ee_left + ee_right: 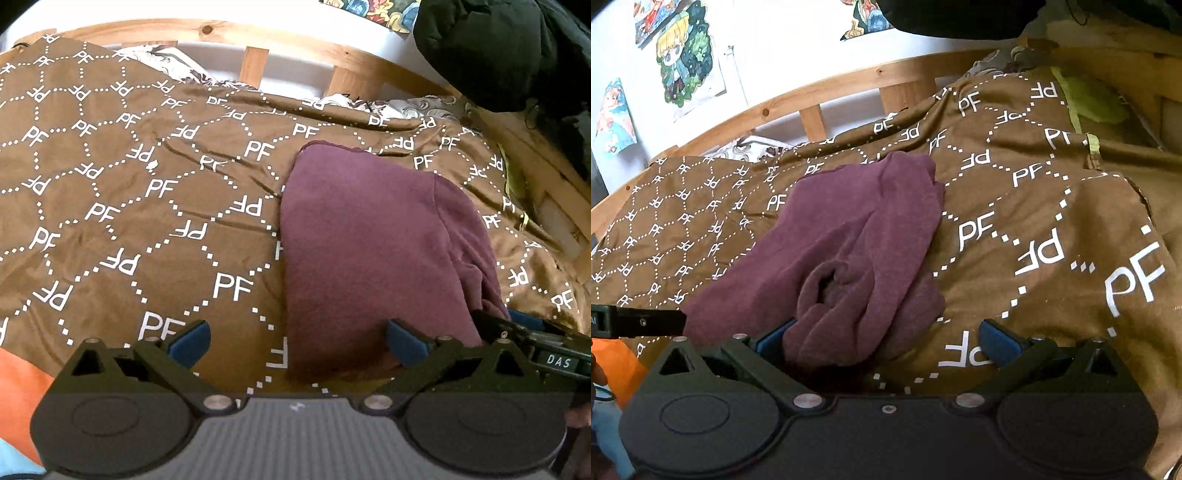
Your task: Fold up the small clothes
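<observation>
In the left wrist view, the left gripper point(297, 343) fills the bottom of the picture, its two blue-padded fingers point(190, 341) spread wide apart and holding nothing. The near edge of a purple garment point(365, 240) lies between them, closer to the right finger, which sits over the cloth; whether it touches cannot be told. The garment lies folded on a brown bedspread point(110, 192) printed with white "PF" letters and dotted lines. Its left edge runs straight away from the gripper, and a second layer bunches along its right side. Just right of the garment's near corner, part of the right gripper point(535, 343) enters the picture, black with a white-lettered label. Beyond the garment, a wooden bed rail point(258, 40) curves along the far side of the bedspread. A dark bulky jacket point(498, 48) hangs beyond the garment to the right.

In the right wrist view, the right gripper point(886, 341) is released as well, its fingers wide apart. The purple garment point(849, 229) reaches toward it, and a rolled, puckered fold of cloth hangs over the left finger point(774, 338), hiding most of its pad. The right finger rests clear of the garment, over the brown bedspread point(1052, 221). Left of the garment's near edge, a black bar of the left gripper point(639, 323) pokes in. Beyond the garment, cartoon posters point(685, 55) hang on the white wall above the wooden bed rail point(812, 88).
</observation>
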`<state>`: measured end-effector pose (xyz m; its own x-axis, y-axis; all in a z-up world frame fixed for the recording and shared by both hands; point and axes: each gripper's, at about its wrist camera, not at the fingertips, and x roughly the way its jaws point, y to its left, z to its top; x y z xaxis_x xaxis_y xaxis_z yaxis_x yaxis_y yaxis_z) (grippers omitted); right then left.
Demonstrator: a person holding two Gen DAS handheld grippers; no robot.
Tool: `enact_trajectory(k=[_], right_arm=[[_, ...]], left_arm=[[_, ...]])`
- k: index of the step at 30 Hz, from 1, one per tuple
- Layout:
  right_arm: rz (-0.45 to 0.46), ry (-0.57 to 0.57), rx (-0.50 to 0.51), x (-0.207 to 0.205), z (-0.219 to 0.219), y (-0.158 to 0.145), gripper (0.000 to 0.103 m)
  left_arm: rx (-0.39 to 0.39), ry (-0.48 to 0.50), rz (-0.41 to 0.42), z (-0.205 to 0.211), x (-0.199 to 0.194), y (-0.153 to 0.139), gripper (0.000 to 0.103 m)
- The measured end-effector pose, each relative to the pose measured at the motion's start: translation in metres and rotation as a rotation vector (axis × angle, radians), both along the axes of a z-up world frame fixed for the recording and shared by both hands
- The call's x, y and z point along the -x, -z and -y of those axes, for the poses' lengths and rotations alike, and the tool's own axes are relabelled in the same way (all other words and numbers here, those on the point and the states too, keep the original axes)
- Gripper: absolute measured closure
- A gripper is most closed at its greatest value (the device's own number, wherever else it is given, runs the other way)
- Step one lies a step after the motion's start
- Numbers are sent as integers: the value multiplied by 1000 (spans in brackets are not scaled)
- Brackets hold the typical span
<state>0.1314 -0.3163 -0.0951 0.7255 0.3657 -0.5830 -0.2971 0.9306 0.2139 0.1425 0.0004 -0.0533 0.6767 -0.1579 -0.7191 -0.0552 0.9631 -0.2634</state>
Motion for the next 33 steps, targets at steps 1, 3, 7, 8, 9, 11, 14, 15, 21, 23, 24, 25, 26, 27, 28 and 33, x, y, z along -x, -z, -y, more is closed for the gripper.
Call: enact_trajectory(k=[1,3,7,8,9,11,14,15,21,23,24,25,26,27,28,33], right_arm=[[6,3,-1,1,0,0,1],[23,9,-9,2,0,-2,1],[58,23,-21,5,1,-6,1],[61,25,-20,5,1,-6,1],[62,27,-17,5,1,-7,1],[60,31,-12,5,0,-6,1],[56,34,-15,5,-1,-5,1],[58,35,-17,5,-1,-5,1],[61,43,-27,5,-1,-5,1],[55,43,-36,4,-2,-2,1],[51,41,-37,4,-3,-1,1],[49,40,-36,4,-3,-1,1],[50,40,-36,3,-4,0,1],[55,40,-38,4,-4,-1,1],[60,41,-40,4,-4,-1,1],[106,39,-110,5,0,-3,1]], left_arm=[[-5,0,-4,0,0,0,1],[-13,3,-12,0,0,0,1],[9,5,-29,-3,1,1,1],[20,4,-36,-4,0,2,1],[31,2,-43,-5,0,3,1],[47,-2,-52,-8,-1,4,1],[52,-5,-54,-8,-1,5,1],[50,-5,-52,-7,-1,5,1],[76,-7,-61,-8,0,9,1],[103,-16,-76,-11,-1,11,0],[115,-20,-83,-13,-2,13,0],[124,-24,-88,-13,-2,14,0],[129,-24,-90,-14,-3,14,0],[131,-23,-90,-14,-3,15,0],[135,-19,-90,-15,-3,15,0],[204,10,-102,-27,-9,20,1]])
